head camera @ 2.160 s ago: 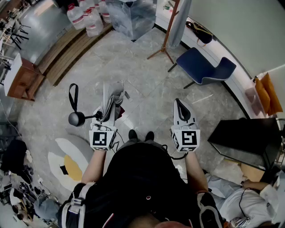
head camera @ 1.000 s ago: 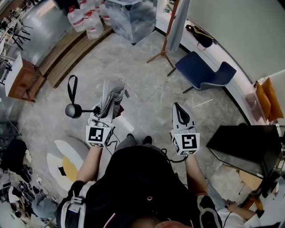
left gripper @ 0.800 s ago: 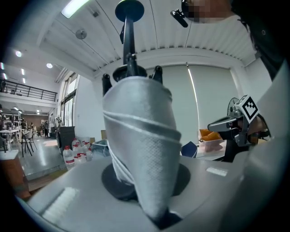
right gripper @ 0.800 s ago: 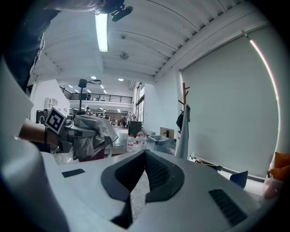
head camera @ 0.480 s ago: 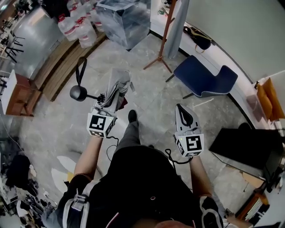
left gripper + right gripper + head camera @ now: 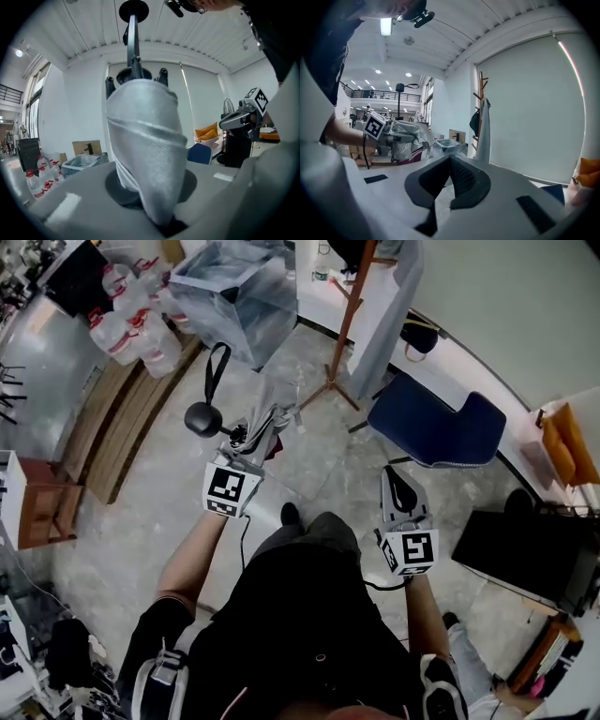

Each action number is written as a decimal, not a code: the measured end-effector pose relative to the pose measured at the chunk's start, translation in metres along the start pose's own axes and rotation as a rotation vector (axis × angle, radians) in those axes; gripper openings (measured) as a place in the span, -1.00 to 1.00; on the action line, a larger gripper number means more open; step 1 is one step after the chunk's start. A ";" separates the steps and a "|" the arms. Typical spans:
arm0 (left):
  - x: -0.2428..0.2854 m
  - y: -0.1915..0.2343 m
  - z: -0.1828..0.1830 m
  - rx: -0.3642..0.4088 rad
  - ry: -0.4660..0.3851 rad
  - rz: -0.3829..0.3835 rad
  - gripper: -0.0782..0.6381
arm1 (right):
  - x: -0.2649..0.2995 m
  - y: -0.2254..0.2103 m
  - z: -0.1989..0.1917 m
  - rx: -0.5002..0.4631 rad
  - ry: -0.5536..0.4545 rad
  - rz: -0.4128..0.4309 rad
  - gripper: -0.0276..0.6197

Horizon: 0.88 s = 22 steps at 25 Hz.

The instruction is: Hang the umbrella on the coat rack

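Note:
My left gripper [image 6: 251, 435] is shut on a folded grey umbrella [image 6: 267, 418], which it holds out ahead of me above the floor. The umbrella's round black handle [image 6: 202, 417] and strap loop [image 6: 217, 362] stick out to the left. In the left gripper view the grey canopy [image 6: 147, 154] fills the jaws and the handle [image 6: 133, 9] points up. The wooden coat rack [image 6: 351, 320] stands ahead, a grey garment [image 6: 386, 306] hanging on it. My right gripper [image 6: 397, 486] is shut and holds nothing. It faces the coat rack [image 6: 480, 105].
A blue chair [image 6: 433, 424] stands right of the rack's feet. A plastic-wrapped box [image 6: 230, 287] and several water bottles [image 6: 131, 326] are at the upper left. A black bag [image 6: 422, 334] lies by the wall. A black table [image 6: 530, 554] is at the right.
The person has walked toward the coat rack. Both grippers have moved forward with them, and the rack, box and chair now sit closer. The umbrella stays in the left gripper.

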State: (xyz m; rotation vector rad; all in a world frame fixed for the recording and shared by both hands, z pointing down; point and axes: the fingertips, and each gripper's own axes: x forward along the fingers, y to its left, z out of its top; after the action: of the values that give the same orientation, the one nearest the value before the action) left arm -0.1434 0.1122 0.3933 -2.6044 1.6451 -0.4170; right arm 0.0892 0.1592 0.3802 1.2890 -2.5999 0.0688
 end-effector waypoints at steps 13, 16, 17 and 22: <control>0.201 0.055 -0.027 0.042 0.062 -0.092 -0.67 | 0.101 -0.064 0.031 0.043 -0.020 0.020 -0.91; 0.233 0.063 -0.040 0.037 0.088 -0.107 -0.67 | 0.123 -0.073 0.028 0.027 0.013 0.033 -0.91; 0.243 0.064 -0.045 0.037 0.097 -0.116 -0.67 | 0.131 -0.074 0.028 0.025 0.012 0.034 -0.91; 0.289 0.073 -0.066 0.053 0.124 -0.186 -0.67 | 0.166 -0.080 0.038 0.033 -0.021 0.005 -0.91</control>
State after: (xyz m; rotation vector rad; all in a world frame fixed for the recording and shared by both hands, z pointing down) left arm -0.1067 -0.1696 0.5049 -2.7529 1.4060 -0.6330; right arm 0.0484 -0.0243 0.3773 1.3009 -2.6306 0.1007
